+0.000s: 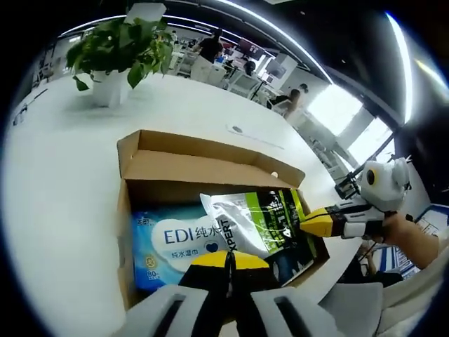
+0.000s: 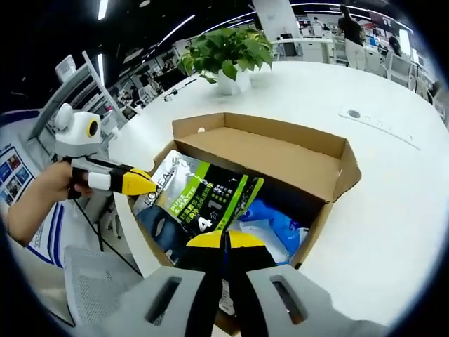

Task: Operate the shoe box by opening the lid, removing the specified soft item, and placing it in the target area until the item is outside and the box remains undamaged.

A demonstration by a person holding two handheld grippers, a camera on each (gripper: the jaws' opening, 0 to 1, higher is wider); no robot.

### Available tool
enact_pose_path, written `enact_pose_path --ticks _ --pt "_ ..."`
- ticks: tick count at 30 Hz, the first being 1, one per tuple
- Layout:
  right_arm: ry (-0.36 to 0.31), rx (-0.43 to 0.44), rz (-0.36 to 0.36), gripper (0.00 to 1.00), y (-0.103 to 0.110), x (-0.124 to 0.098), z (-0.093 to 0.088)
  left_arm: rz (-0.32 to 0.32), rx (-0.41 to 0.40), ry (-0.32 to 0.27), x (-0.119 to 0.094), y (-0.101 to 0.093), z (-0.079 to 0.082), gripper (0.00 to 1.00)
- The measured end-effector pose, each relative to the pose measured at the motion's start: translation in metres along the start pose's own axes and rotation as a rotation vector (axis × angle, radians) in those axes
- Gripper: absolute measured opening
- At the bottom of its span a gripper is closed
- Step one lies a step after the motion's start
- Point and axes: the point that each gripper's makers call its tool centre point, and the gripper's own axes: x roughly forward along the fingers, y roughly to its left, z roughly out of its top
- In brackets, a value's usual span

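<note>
An open cardboard shoe box lies on the white table, its lid folded back. Inside lies a blue wet-wipes pack. Across it slants a silver, green and black pouch, its silver end raised over the box wall. My left gripper is shut at that silver end. My right gripper is shut at the opposite, dark end, by the box's side wall. Both pairs of yellow tips touch the pouch's edges.
A potted green plant stands beyond the box on the white table. A small round outlet sits in the tabletop. The box is close to the table's edge. People and desks fill the far background.
</note>
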Motion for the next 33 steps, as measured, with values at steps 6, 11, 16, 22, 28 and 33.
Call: enact_pose_path --ticks 6,11,16,22,28,33 --pt "-0.023 0.026 -0.009 0.0 -0.005 -0.013 0.002 -0.013 0.022 0.004 0.003 -0.014 0.003 0.0" --pt "-0.052 0.05 -0.031 0.0 -0.013 -0.026 0.004 -0.026 0.036 0.006 0.008 -0.026 0.006 0.0" --pt "-0.071 0.071 -0.046 0.0 -0.022 -0.039 0.003 -0.041 0.057 0.014 0.014 -0.041 0.007 0.0" --pt "-0.082 0.102 -0.072 0.0 -0.036 -0.054 -0.003 -0.064 0.075 0.023 0.024 -0.058 0.009 0.0" --pt "-0.096 0.131 -0.091 0.0 -0.049 -0.067 -0.007 -0.086 0.095 0.038 0.034 -0.074 0.009 0.0" --pt "-0.101 0.151 -0.106 0.0 -0.058 -0.076 -0.012 -0.101 0.106 0.05 0.043 -0.083 0.009 0.0"
